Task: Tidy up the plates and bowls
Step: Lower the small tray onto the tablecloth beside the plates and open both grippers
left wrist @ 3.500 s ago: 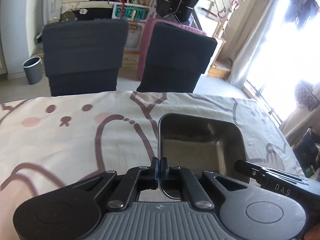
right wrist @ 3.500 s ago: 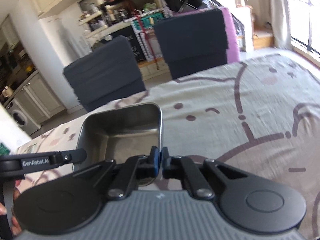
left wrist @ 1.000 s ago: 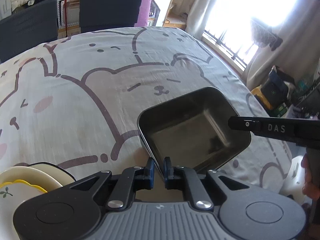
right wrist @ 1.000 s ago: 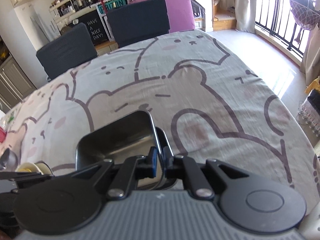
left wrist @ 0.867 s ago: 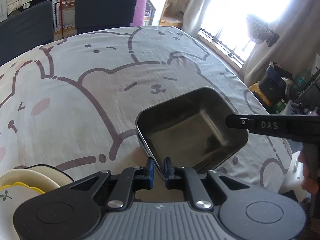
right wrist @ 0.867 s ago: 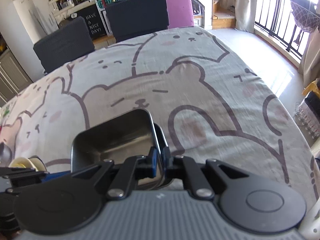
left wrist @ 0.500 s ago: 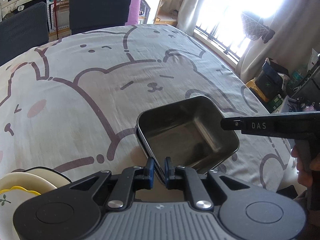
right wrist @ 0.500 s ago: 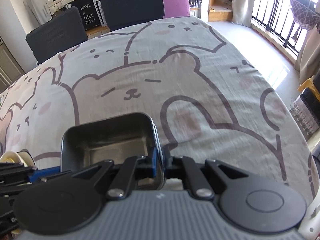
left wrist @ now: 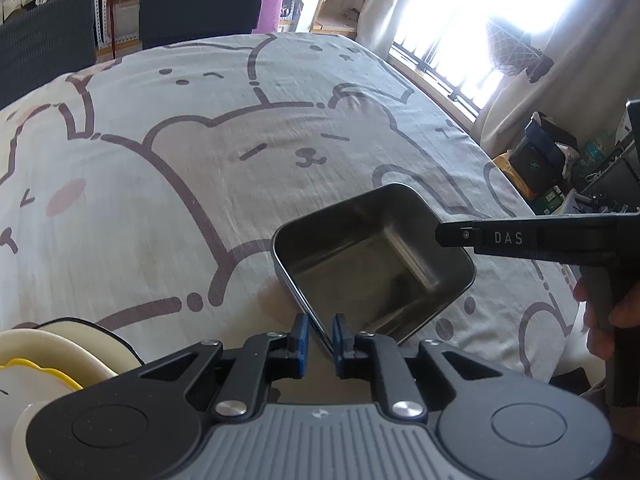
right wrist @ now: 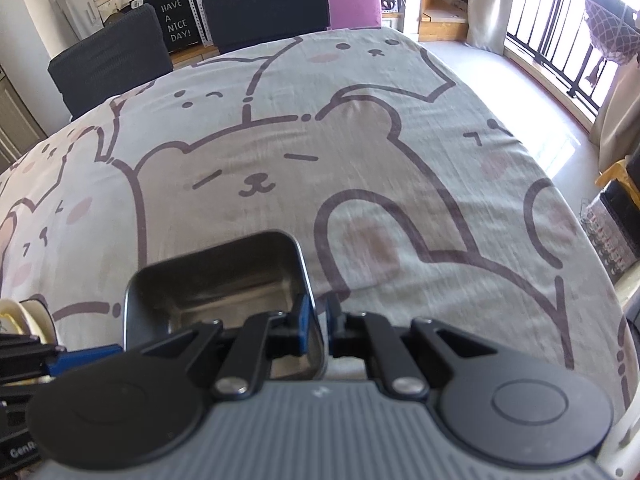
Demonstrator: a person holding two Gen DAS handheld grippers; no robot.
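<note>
The left gripper (left wrist: 320, 334) and right gripper (right wrist: 317, 320) each pinched a rim of the square metal dish (left wrist: 372, 264), low in the frame's centre over the tablecloth (left wrist: 200, 152). Judged best: lower both level, then release together.

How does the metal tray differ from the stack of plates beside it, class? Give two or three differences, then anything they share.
The metal tray is dark steel; the stacked plates are cream with a yellow edge. The tray is square with rounded corners and deep walls; the plates are round and shallow. The tray's rim sits between the fingers of both the left hand-held gripper and right hand-held gripper; the plates are untouched. Both are over the bear-print tablecloth.
</note>
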